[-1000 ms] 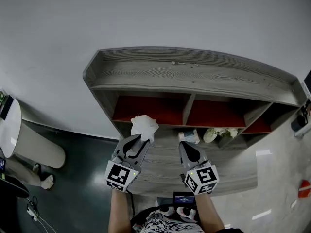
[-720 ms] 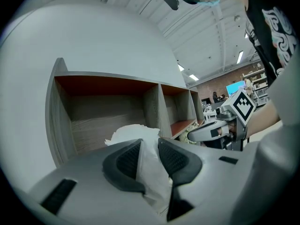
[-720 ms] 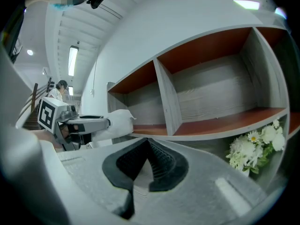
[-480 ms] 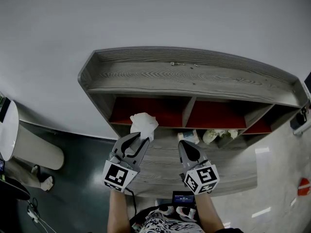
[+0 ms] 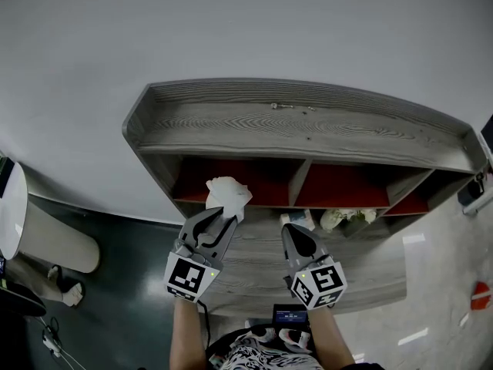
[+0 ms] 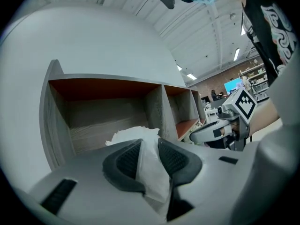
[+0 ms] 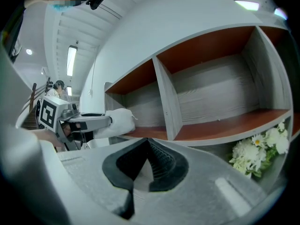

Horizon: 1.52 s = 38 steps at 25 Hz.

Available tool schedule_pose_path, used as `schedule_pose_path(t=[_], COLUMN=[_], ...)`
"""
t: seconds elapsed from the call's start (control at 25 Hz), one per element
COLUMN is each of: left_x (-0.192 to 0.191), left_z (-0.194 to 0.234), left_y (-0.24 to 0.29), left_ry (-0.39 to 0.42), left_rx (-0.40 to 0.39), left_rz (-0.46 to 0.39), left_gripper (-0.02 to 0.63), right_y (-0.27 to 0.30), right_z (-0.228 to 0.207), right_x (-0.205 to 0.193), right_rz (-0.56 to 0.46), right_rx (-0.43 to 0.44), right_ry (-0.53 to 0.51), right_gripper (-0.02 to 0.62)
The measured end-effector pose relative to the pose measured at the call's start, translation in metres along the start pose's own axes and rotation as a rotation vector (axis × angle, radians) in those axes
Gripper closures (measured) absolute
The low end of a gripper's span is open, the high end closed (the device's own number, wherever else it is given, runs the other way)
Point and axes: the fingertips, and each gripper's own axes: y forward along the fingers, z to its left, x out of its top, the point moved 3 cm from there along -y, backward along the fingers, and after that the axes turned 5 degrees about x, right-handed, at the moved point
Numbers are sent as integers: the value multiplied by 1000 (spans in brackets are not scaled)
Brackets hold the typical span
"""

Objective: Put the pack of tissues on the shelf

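The head view looks steeply down on the shelf (image 5: 308, 126), while both gripper views sit low and close, facing its compartments (image 6: 108, 111) from opposite sides

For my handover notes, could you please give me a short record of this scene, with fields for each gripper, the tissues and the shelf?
left gripper: shut on the pack of tissues, raised in front of the left compartment
right gripper: jaws together, nothing between them, beside the left one
pack of tissues: white, crumpled, not yet on the shelf
shelf: grey wood with red-lined compartments
other: white flowers on the lower level, at the right
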Motion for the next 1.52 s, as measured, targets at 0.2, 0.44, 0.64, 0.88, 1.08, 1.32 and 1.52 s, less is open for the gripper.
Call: schedule_pose_path(t=[0.2,0.44,0.64,0.88,1.08,1.32,1.52], left_x=[-4,-3,-8,-9,-10,-13,-14], left_z=[-1,0,4,8,12,17,23], left_y=[10,21,29,40,50,63,73], left_ry=[10,48,22,23,27,7,-3], left_rx=[-9,-22,-18,-21,-22,1,26], left_rz=[11,8,21,22,21,54,85], left_gripper=[506,506,506,506,506,506,505], right_y=[1,4,6,9,13,17,19], right_z=[-9,-18,-23,-29,-34,-33,-35], right_x=[-1,-3,-4,-5,-5,-7,-6], right_rz=[4,4,3,3,8,14,16], right_rx=[-15,-24,-37,-45,-47,-33,-23], right_ry=[5,18,22,23,24,25,16], right_gripper=[592,592,594,592,593,594,594])
